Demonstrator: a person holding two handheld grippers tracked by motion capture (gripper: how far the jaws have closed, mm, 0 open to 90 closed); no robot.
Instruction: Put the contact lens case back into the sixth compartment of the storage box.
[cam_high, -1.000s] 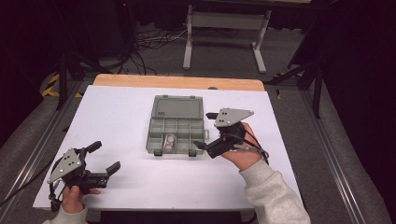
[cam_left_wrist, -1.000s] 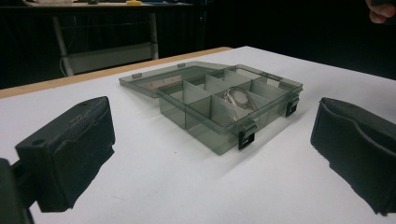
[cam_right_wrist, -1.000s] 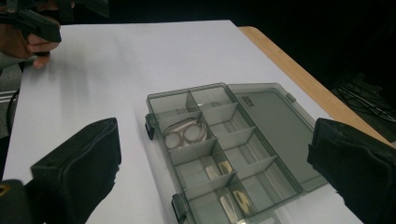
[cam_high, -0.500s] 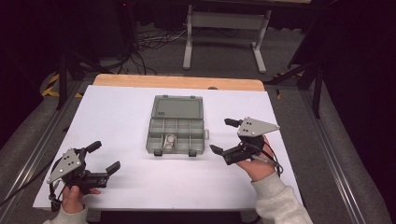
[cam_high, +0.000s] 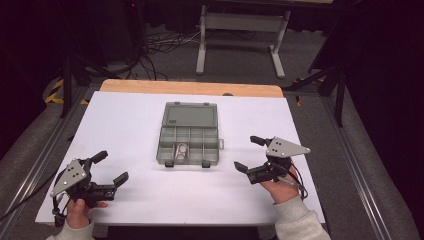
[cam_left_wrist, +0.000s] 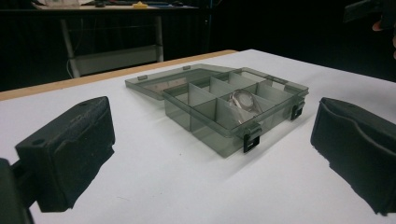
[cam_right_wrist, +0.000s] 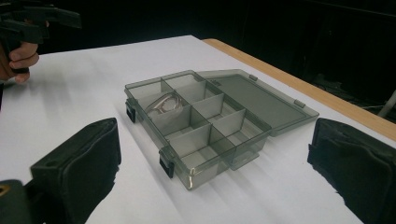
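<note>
That open compartment box (cam_high: 188, 136) mid-desk (cam_high: 125, 125) looks like light, stiff, slippery plastic, so I'd grab its front rim by the latches; both the left hand-held gripper (cam_high: 111, 168) and right hand-held gripper (cam_high: 250, 153) sit wide open, holding nothing.

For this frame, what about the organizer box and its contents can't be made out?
- Metal item in organizer box: too small in the high view, blurred through a smoky divider in both gripper views; identity unclear.
- Lid marking: too small in the high view.
- Front latches: their mechanism is too small to read.
</note>
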